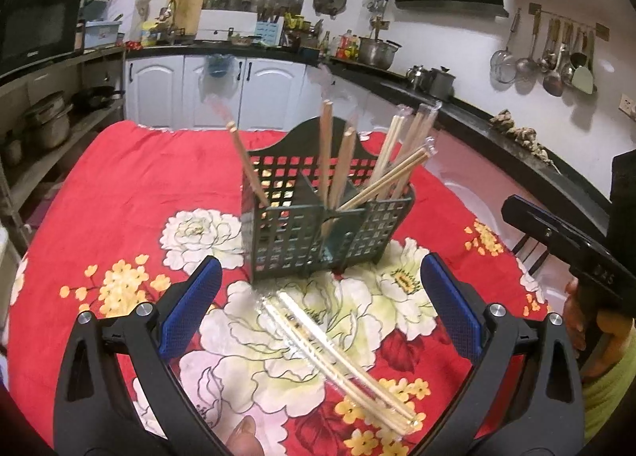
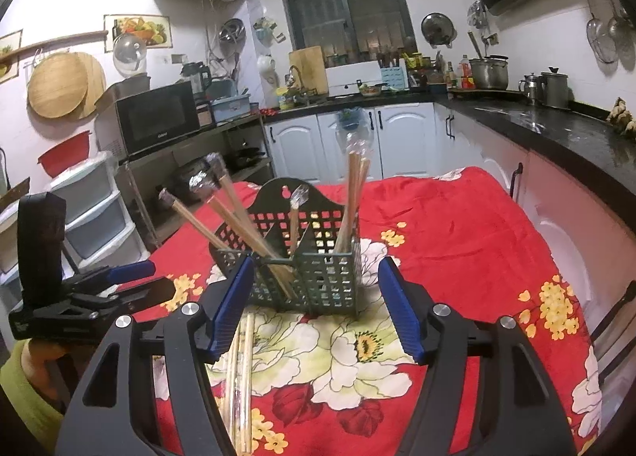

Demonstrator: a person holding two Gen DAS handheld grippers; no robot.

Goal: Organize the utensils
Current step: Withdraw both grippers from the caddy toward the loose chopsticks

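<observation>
A dark green lattice utensil basket [image 1: 314, 225] stands on the red floral tablecloth [image 1: 119, 198], with several wrapped pairs of wooden chopsticks [image 1: 389, 174] leaning in its compartments. A plastic-wrapped pair of chopsticks [image 1: 338, 360] lies flat on the cloth in front of it. My left gripper [image 1: 322, 297] is open and empty, its fingers either side of the lying pair, above it. In the right wrist view the basket [image 2: 302, 273] stands just ahead of my open, empty right gripper [image 2: 318, 305]. The lying chopsticks [image 2: 240, 376] show under its left finger.
The left gripper's body [image 2: 79, 297] is at the left of the right wrist view; the right gripper's body [image 1: 572, 253] is at the right of the left wrist view. Black kitchen counters [image 2: 556, 126] with pots run behind and right. Shelves with a microwave [image 2: 151, 118] stand left.
</observation>
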